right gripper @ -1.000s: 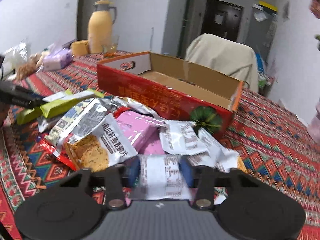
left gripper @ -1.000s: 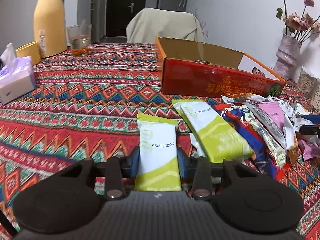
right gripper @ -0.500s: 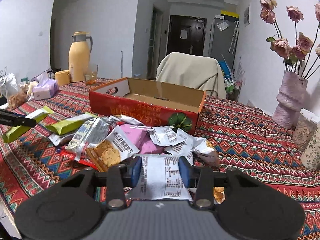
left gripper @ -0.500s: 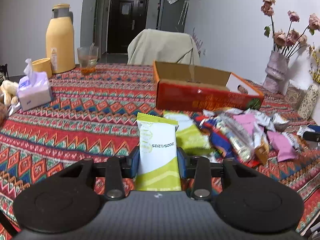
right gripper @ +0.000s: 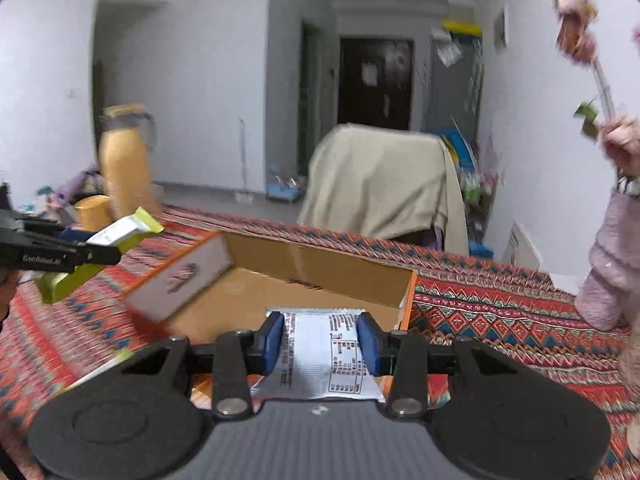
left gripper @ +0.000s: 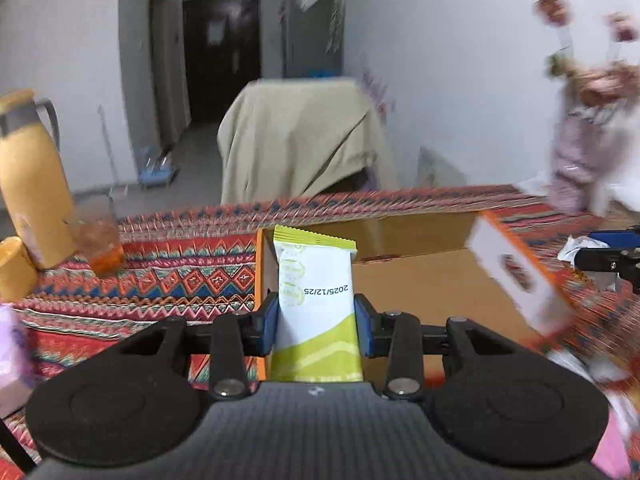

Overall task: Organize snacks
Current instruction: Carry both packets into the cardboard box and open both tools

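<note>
Table w/ patterned cloth: open cardboard box, yellow thermos, glass, vase.

Both grippers have come up off the snack pile and swung over toward the open orange cardboard box, so the heap of wrappers has mostly dropped out of both views. The left gripper now carries its green-and-white snack bar packet at the box's near corner. The right gripper has its white printed snack packet right at the box's near edge.
</note>
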The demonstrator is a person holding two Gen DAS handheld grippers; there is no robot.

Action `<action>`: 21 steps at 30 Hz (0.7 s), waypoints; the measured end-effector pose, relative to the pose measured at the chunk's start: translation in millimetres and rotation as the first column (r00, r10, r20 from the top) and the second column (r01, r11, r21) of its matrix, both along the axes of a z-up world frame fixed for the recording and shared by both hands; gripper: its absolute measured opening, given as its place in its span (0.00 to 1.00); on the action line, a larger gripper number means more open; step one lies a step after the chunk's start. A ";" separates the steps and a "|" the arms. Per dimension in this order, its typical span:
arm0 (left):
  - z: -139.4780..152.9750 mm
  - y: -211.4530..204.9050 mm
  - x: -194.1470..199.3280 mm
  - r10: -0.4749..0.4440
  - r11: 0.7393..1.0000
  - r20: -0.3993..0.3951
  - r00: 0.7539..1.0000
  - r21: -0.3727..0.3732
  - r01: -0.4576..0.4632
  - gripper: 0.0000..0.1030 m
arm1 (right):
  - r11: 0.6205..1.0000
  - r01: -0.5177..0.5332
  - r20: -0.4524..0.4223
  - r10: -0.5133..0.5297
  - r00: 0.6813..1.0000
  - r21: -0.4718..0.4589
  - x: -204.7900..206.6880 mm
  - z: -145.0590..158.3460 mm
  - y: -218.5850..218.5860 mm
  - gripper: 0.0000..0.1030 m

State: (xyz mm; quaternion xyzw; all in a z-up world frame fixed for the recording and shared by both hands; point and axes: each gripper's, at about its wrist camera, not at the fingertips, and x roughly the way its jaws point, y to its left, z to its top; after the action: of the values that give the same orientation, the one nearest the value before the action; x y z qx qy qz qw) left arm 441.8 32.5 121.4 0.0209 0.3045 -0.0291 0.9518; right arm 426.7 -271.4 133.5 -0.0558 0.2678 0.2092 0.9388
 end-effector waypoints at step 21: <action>-56.6 -5.6 115.3 0.042 0.996 -0.174 0.984 0.091 -0.026 0.67 | 0.913 0.143 -0.150 -0.214 0.965 -0.383 209.4 -96.2 97.7 0.81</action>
State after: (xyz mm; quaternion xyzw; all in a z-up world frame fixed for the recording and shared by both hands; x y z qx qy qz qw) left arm 557.1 26.9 64.7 0.0549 0.3886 -0.0011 0.9198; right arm 636.1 -173.7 37.3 -0.1864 0.3939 0.0724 0.8971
